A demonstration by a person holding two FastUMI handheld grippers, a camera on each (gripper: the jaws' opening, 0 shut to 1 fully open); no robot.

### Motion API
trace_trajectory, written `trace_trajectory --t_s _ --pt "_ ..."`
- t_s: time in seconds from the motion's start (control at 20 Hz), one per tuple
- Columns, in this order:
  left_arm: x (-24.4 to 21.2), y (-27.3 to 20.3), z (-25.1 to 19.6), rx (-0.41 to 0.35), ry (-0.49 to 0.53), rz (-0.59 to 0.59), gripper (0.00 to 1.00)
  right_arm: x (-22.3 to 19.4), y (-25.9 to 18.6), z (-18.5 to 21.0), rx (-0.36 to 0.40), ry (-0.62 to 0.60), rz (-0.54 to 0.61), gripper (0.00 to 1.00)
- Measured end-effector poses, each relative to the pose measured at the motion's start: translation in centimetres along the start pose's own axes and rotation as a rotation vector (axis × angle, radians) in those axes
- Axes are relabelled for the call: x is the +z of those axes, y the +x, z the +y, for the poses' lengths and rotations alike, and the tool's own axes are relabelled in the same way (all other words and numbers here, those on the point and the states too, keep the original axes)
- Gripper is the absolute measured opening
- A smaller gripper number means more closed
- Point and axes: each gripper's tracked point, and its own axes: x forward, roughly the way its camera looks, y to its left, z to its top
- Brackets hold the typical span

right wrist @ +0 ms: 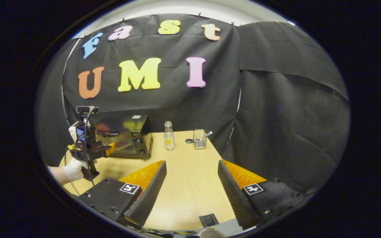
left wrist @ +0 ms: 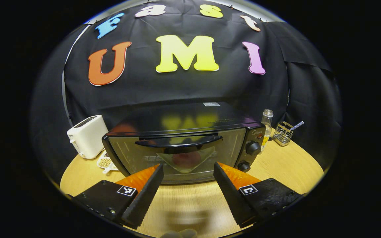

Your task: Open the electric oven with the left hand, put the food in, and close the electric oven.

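The left gripper view faces the black electric oven with glass door squarely, close ahead of its tongs. The right gripper view looks down the pale wooden worktop from farther back; both share that oven, far left of the right tongs.

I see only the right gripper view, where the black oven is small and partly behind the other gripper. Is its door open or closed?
Observer: Closed. In the left gripper view, the glass door of the black electric oven is shut, and nothing touches its curved black handle.
Operator: Does the left gripper hold anything?
Observer: No. The left gripper is open, with its fingers apart in front of the door, below the handle.
Operator: Is there food inside?
Observer: Behind the glass there is a clear dish with something reddish on it. I cannot tell what it is.
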Motion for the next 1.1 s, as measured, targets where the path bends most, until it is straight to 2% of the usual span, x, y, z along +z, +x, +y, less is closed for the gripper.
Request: trace_trajectory --t_s 0.3,0.65,0.85,1.1 --pt "-0.5 -0.9 -0.8 -0.004 -0.014 0.009 0.97 0.0 -0.3 -0.1 0.015 0.005 0.003 0.99" --pt "1.4 -4.9 -2.1 0.019 -0.008 -0.030 0.97 0.6 -1.5 -1.1 0.066 0.015 -0.038 0.99" --pt "3.9 -10.7 -3.6 0.023 -0.021 -0.086 0.97 2.1 -2.8 -2.6 0.106 0.026 -0.098 0.99" --pt "8.4 -22.3 -5.1 0.050 -0.025 -0.209 0.96 5.2 -5.7 -4.1 0.174 0.011 -0.218 0.99"
